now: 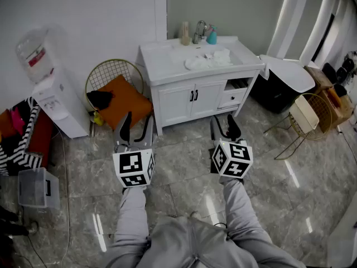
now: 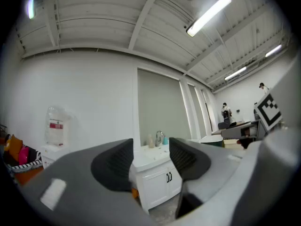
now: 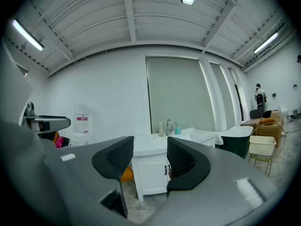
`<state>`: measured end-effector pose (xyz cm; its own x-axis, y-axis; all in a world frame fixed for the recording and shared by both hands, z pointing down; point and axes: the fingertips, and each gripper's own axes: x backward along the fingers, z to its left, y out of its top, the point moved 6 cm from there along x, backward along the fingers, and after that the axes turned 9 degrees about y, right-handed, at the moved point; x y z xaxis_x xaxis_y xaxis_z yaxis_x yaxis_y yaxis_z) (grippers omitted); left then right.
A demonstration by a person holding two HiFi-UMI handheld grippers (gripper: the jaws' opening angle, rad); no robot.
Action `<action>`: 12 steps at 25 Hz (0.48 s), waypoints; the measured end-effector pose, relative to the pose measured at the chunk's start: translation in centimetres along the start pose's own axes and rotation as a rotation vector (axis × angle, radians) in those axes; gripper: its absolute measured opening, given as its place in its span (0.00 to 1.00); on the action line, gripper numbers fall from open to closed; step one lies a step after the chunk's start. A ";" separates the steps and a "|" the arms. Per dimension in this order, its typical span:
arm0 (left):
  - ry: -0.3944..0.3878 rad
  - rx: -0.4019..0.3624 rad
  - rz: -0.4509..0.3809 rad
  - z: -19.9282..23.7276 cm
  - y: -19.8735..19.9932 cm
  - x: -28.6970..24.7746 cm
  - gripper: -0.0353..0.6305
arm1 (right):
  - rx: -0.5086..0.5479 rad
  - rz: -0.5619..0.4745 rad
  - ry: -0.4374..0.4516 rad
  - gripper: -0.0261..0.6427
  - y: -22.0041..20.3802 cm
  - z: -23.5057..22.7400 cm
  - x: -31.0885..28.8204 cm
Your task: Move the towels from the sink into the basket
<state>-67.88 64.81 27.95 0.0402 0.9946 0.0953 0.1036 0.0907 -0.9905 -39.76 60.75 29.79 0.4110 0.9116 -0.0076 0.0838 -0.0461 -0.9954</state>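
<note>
Head view shows left gripper [image 1: 137, 123] and right gripper [image 1: 224, 125], jaws apart and empty, well short of the sink [image 1: 181, 52]; a shallow pinch could drop the heaped towels [image 1: 211, 58].

Water dispenser [image 1: 56, 102] near orange cushion [image 1: 128, 101]

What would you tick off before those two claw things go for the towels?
1. Left gripper empty, jaws apart: ok.
2. Right gripper empty, jaws apart: ok.
3. Towels lying in the sink: ok.
4. Grippers close enough to the towels: not ok, both are well short of the vanity.
5. Room inside the cream basket on its wire stand: cannot tell.
</note>
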 end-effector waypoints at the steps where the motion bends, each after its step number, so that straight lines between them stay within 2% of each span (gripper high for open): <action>1: 0.000 -0.002 0.000 0.1 0.0 -0.2 0.44 | 0.002 0.001 0.001 0.37 0.0 0.1 -0.2; 12: -0.010 -0.007 -0.005 0.7 0.1 -1.3 0.44 | 0.016 0.002 -0.009 0.37 0.3 0.6 -1.0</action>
<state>-68.59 63.60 27.69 0.0296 0.9946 0.0994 0.1107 0.0955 -0.9892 -40.65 60.10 29.48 0.4028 0.9152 -0.0103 0.0681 -0.0412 -0.9968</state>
